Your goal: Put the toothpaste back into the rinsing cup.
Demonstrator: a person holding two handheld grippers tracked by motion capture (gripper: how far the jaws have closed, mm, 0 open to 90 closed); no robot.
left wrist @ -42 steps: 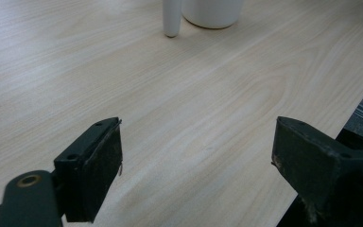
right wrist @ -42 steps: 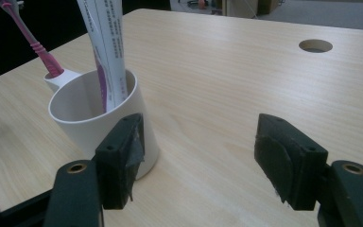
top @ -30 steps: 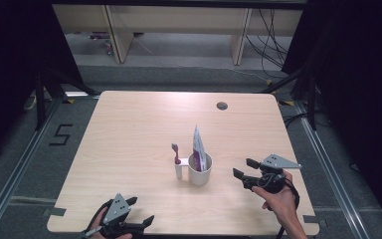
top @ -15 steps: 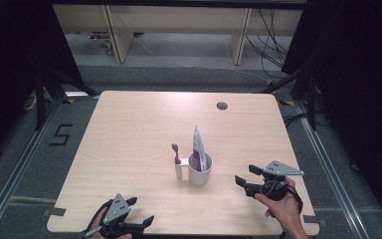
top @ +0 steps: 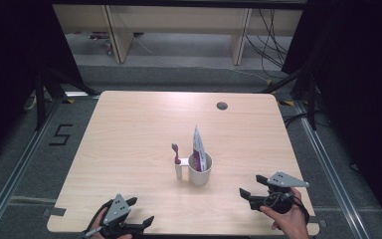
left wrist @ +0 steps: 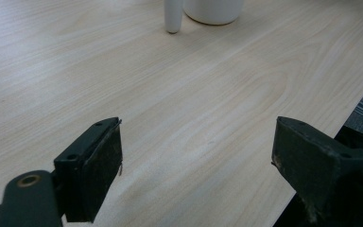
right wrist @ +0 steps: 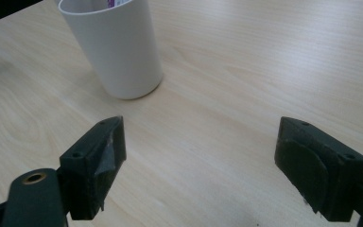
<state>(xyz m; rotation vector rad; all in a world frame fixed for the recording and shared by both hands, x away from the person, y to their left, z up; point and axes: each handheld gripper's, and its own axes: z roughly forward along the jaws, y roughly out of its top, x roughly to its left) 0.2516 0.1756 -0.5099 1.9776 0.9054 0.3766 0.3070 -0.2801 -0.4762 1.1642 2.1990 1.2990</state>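
The table point(top: 144, 124) carries a white cup point(top: 200, 170) near its centre, holding a toothpaste tube point(top: 198, 147); a toothbrush point(top: 176, 158) stands in the holder beside it. The right gripper point(top: 252, 191), jaws just opened wide with nothing between them, sits near the cup's right. The left gripper point(top: 138, 213), jaws apart and empty, rests at the near edge. Bare wood lies between both grippers and the cup.

lab, black curtains point(top: 358, 74), numbered floor point(top: 61, 135)
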